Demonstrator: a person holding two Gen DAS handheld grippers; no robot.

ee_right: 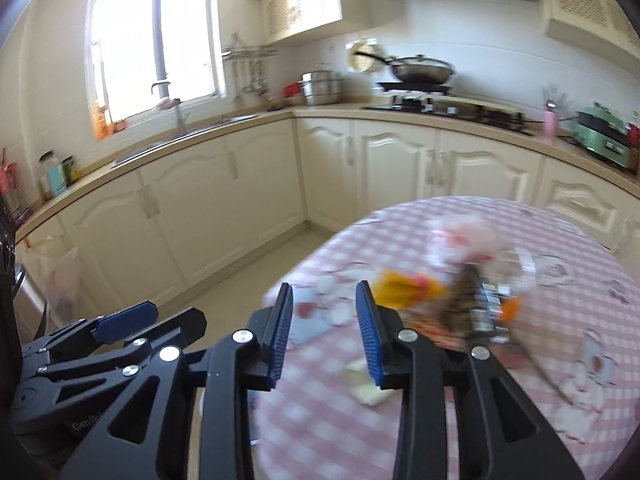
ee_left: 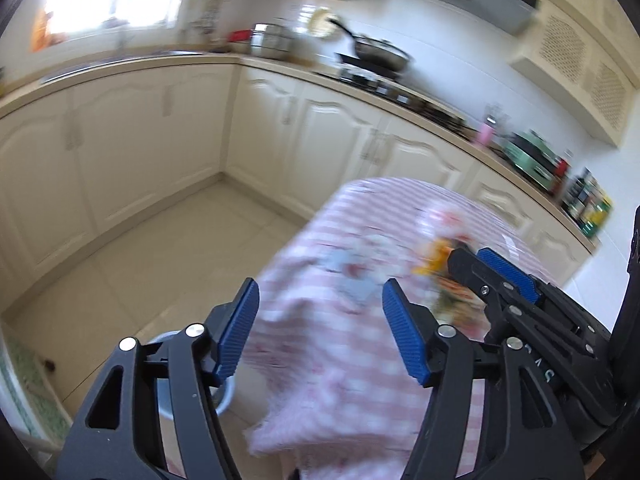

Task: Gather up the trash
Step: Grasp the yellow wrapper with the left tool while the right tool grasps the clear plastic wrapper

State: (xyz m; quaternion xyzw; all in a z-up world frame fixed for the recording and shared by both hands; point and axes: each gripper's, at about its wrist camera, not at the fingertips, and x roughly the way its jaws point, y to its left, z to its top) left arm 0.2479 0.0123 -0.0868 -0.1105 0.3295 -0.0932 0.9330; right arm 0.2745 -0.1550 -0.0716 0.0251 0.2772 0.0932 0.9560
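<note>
Clear bin bag (ee_right: pixel 52 276), seemingly right-view only

I am looking over a round table (ee_right: pixel 400 420) with a pink checked cloth. A heap of trash (ee_right: pixel 460 292) is sitting on it at about one o'clock from my right gripper (ee_right: pixel 324 328), so that way is blocked low down. The cloth straight ahead at twelve o'clock is lying mostly bare, and a small pale scrap (ee_right: pixel 366 392) is lying below the gap. My left gripper (ee_left: pixel 320 328) is hanging wide over the near table edge, and the right gripper (ee_left: pixel 492 268) is crowding it at two o'clock. At ten o'clock the floor (ee_left: pixel 160 248) is lying open up to the cabinets (ee_left: pixel 120 152).
</note>
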